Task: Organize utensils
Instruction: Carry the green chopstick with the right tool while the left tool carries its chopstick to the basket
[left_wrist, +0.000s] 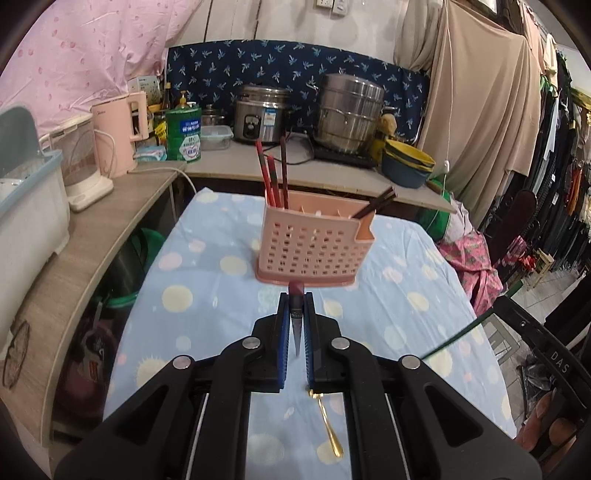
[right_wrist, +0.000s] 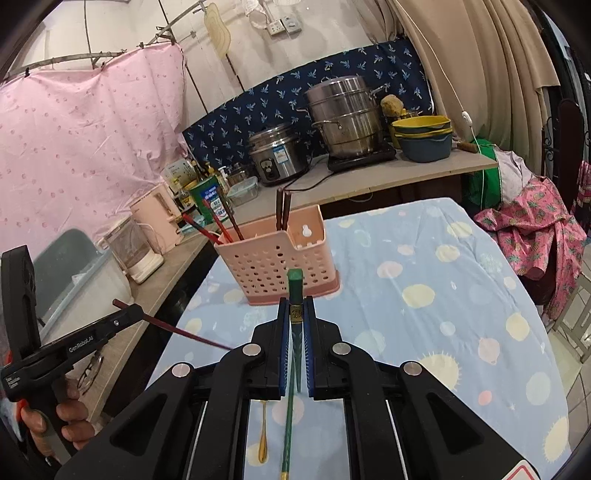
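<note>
The surface (left_wrist: 229, 236) fills the middle of both views, draped in a pale blue cloth with soft yellow and pink dots. Standing on it, toward the far end, is the pink perforated caddy (left_wrist: 310, 247), upright on its darker pink base. Three red chopsticks (left_wrist: 271, 177) stand in its left compartment, leaning a little. Two dark brown chopsticks (left_wrist: 375, 206) poke out of the right compartment, tilted hard to the right in the left wrist view.

Now the left tool (left_wrist: 296, 299): its blue-padded jaws are clamped on a dark red chopstick (left_wrist: 296, 325), the blunt end jutting past the fingertips toward the caddy, the thin tip running back between the fingers. From the right wrist view you catch that same left tool (right_wrist: 129, 314) from the side, a hand (right_wrist: 55, 424) wrapped round its grip, and the chopstick slanting down to the right, clear of the cloth.

The right tool (right_wrist: 296, 302) is pinched tight on a green chopstick (right_wrist: 293, 332), its square green end pointing at the caddy's front wall, its long shaft trailing back under the tool body.

Down on the cloth, close to the tools, lies a gold spoon (left_wrist: 328, 428), flat, handle toward the camera, bowl hidden by the tool.
</note>
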